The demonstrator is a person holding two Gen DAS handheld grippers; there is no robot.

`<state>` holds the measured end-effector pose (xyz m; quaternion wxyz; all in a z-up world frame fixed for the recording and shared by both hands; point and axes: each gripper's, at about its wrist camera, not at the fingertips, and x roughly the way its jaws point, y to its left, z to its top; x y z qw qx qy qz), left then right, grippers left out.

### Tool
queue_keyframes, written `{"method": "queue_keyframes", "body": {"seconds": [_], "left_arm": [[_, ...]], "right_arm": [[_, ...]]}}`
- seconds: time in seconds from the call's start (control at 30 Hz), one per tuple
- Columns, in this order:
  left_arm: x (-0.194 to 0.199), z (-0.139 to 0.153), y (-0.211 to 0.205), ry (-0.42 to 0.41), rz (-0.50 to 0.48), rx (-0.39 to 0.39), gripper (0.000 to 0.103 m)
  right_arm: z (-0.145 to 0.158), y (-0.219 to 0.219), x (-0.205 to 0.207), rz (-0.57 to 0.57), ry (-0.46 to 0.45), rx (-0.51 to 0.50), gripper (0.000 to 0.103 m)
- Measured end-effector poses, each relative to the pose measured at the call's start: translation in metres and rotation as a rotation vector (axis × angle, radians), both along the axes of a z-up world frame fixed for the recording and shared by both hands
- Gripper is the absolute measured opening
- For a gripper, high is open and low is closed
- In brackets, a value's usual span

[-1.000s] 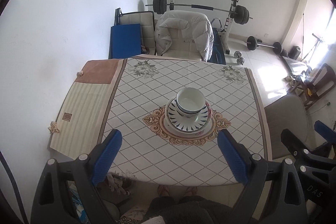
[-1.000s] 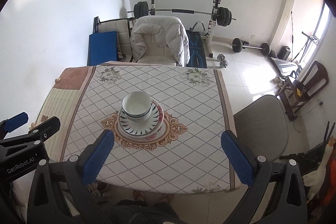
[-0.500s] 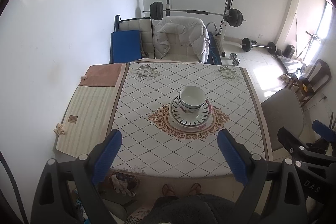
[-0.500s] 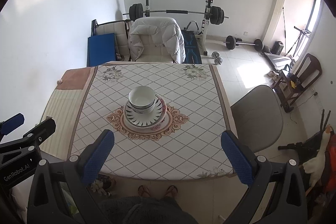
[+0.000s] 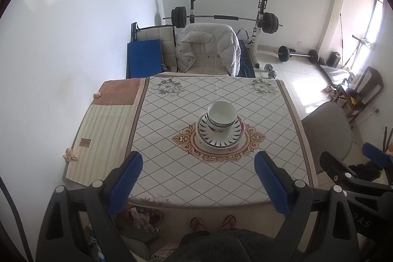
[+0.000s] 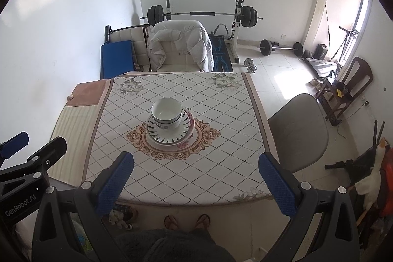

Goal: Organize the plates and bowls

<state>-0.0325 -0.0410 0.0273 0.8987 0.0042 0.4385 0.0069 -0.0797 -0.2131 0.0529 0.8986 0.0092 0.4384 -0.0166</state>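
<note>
Centrally, round glossy bowls (image 5: 221, 116) on plates (image 5: 220, 136)

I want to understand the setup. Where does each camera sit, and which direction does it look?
Left wrist: sits on the left gripper, looks down across the table at the bowls on plates; shows its open fingers, feet, and the right gripper.
Right wrist: sits on the right gripper, same direction; shows its open fingers, feet, and the left gripper.
Shared: table, bowls, plates, chair, barbell.
</note>
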Motion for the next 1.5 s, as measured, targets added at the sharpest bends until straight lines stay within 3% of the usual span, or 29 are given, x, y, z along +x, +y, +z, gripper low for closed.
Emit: {"method": "queue_keyframes", "body": {"seconds": [1.5], "left_arm": [[0.0023,0.0009,0.0103,-0.019,-0.003,0.008,0.093]], "right_arm": [[0.0086,-0.0001,0.0004,-0.038,-0.026,-0.016,0.103]]}}
